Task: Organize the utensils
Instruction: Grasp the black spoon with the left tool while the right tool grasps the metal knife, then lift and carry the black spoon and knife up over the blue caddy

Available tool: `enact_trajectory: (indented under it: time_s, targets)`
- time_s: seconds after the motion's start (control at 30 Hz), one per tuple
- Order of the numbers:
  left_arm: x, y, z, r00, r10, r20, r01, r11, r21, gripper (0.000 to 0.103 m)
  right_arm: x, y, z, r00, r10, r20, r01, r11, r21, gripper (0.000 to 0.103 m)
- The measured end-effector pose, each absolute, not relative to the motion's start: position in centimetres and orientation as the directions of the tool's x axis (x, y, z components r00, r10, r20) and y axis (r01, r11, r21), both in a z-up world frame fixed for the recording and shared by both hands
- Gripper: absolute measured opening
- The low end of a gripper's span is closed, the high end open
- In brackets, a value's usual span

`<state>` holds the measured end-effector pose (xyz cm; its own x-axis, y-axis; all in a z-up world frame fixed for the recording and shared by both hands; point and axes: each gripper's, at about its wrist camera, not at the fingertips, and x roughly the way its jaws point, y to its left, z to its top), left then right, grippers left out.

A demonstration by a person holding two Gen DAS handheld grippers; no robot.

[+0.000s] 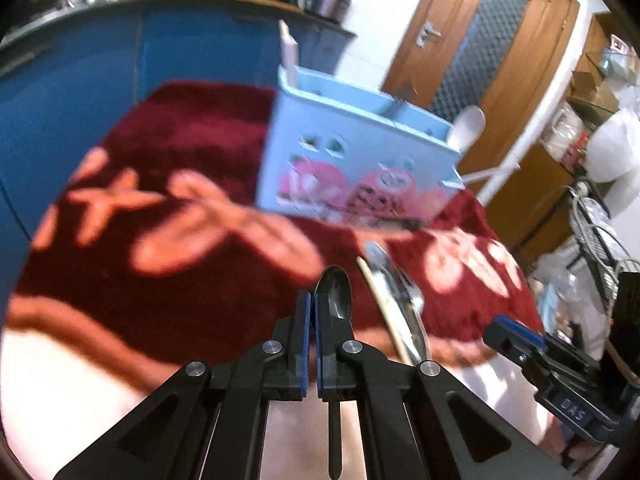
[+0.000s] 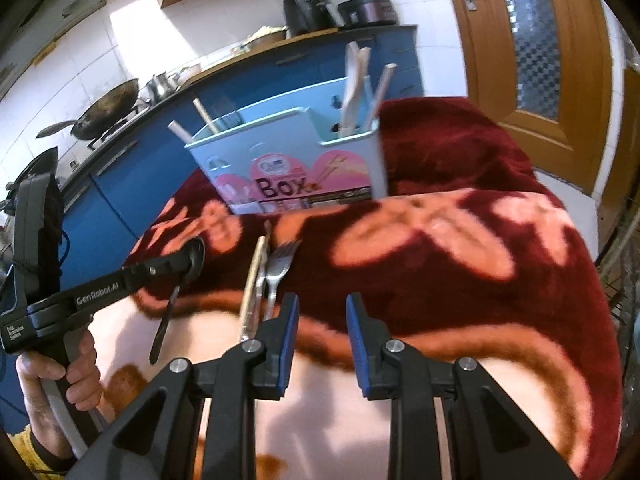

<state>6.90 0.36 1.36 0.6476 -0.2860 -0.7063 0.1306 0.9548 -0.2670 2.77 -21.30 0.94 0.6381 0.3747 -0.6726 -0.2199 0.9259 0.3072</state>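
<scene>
My left gripper (image 1: 312, 304) is shut on a dark metal spoon (image 1: 334, 300), bowl forward and handle trailing back under the fingers; it also shows in the right wrist view (image 2: 192, 258), held above the blanket. A light blue utensil box (image 1: 356, 160) with pink pictures stands on the red blanket (image 1: 160, 160). In the right wrist view the box (image 2: 296, 160) holds chopsticks and white spoons (image 2: 356, 80). A fork (image 2: 276, 272) and a chopstick (image 2: 252, 284) lie on the blanket in front of it. My right gripper (image 2: 322, 316) is open and empty just right of them.
A blue kitchen counter (image 2: 160, 152) runs behind the box with a wok (image 2: 104, 108) and appliances on it. A wooden door (image 2: 532, 40) stands at the right. A wire rack (image 1: 600, 240) stands right of the table.
</scene>
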Motion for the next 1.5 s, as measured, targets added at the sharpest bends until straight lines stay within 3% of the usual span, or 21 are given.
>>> enact_trajectory:
  time_s: [0.27, 0.73, 1.1, 1.5]
  targets:
    - [6.3, 2.0, 2.0, 0.702, -0.233, -0.673, 0.105, 0.968, -0.226, 0.001, 5.1, -18.3, 0.6, 0.524, 0.439, -0.730, -0.281, 0.898, 0.338, 0.027]
    - [5.5, 3.2, 2.4, 0.735, -0.239, -0.635, 0.108, 0.965, -0.239, 0.001, 7.6, -15.9, -0.2, 0.421, 0.423, -0.802, -0.304, 0.899, 0.314, 0.003]
    - [5.4, 3.2, 1.6, 0.715, -0.240, -0.657, 0.109, 0.966, -0.235, 0.001, 5.1, -15.7, -0.1, 0.353, 0.372, -0.858, -0.347, 0.904, 0.249, 0.007]
    - [7.3, 1.5, -0.5, 0.547, -0.253, -0.798, 0.198, 0.965, -0.170, 0.005, 7.7, -13.4, 0.1, 0.330, 0.293, -0.897, -0.409, 0.901, 0.144, 0.010]
